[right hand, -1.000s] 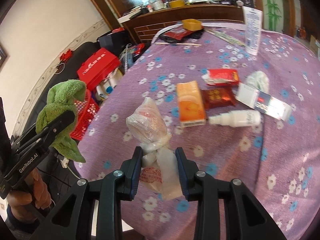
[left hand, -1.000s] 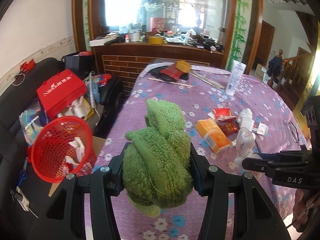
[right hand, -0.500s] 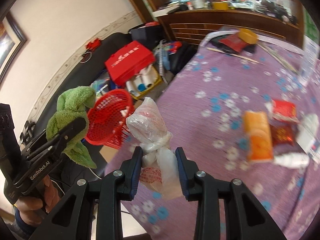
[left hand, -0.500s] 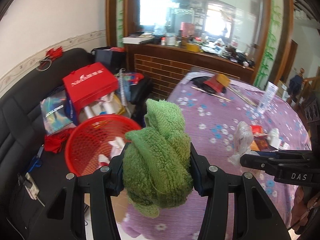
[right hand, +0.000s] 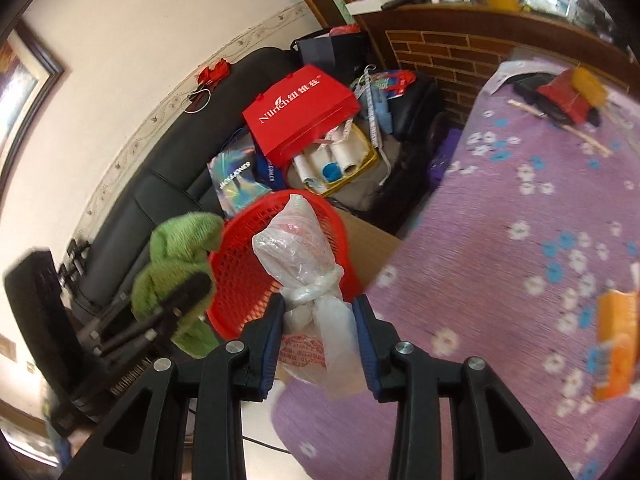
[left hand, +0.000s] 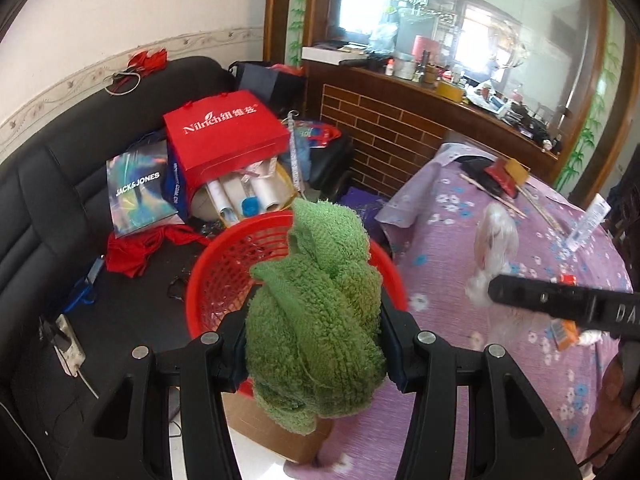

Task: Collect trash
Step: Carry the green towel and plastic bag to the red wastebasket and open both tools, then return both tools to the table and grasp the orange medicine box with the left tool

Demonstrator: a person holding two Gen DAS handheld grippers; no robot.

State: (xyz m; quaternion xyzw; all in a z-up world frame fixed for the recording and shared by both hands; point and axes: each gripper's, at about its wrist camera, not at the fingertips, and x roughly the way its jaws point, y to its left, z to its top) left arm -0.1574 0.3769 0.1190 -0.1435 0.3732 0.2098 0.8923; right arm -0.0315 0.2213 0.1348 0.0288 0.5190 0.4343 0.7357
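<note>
My left gripper point(left hand: 316, 344) is shut on a bunched green towel point(left hand: 316, 312) and holds it in the air just in front of the red mesh trash basket point(left hand: 224, 276). My right gripper point(right hand: 318, 328) is shut on a knotted clear plastic bag point(right hand: 300, 256) with red print, held above the table's left edge. The basket point(right hand: 240, 256) lies right behind the bag in the right wrist view. The towel point(right hand: 176, 256) and left gripper show at the left there. The bag point(left hand: 494, 240) and a right finger point(left hand: 560, 300) show at the right of the left wrist view.
The basket stands on a cardboard box point(right hand: 372, 244) between a black sofa point(left hand: 48, 208) and the purple flowered table point(right hand: 520, 248). A red Nilrich bag point(left hand: 224, 136), rolls and other clutter lie on the sofa. An orange box point(right hand: 616, 340) lies on the table.
Both grippers have swung left, off the table and toward the red basket, each keeping its load. The basket is now closer and more central in both views.
</note>
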